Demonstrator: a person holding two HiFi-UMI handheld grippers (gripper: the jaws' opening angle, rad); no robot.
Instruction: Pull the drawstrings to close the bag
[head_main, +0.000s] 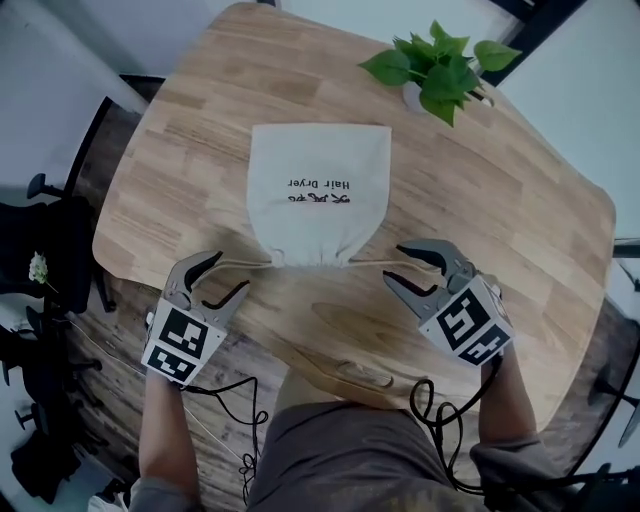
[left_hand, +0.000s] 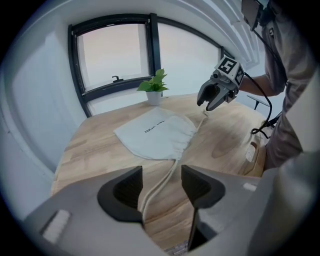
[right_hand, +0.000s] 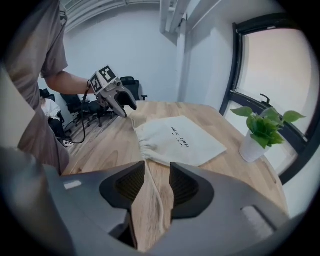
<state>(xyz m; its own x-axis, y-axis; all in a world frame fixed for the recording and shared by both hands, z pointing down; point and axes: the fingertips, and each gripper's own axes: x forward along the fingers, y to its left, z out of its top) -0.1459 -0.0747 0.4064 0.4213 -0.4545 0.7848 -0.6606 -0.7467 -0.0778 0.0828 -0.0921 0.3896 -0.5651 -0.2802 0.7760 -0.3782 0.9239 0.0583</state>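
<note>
- A drawstring bag (head_main: 318, 190) of off-white woven cloth is laid flat near the middle of the worktop (head_main: 500, 230), a pale wood-grain top with rounded corners.
- The bag is roughly rectangular and is drawn into a tight, puckered neck at its near edge. Dark print, including "Hair Dryer", is carried on its face.
- Two cream cords are run out from the gathered neck: the left drawstring (head_main: 250, 264) towards the bag's left, the right drawstring (head_main: 375, 261) towards its right.
- The left tool (head_main: 228, 275) is held just off the bag's near-left corner. Its grey jaws, lined with dark ribbed pads, are set well apart. The cord is seen as two strands side by side in the gap and is not pinched.
- The right tool (head_main: 398, 265) is held just off the bag's near-right corner, its jaws likewise spread. A single strand is seen on the wood between the pads, and nothing is gripped.
- A potted plant (head_main: 440, 65), with broad green leaves in a small white pot, is stood beyond the bag's far-right corner.
</note>
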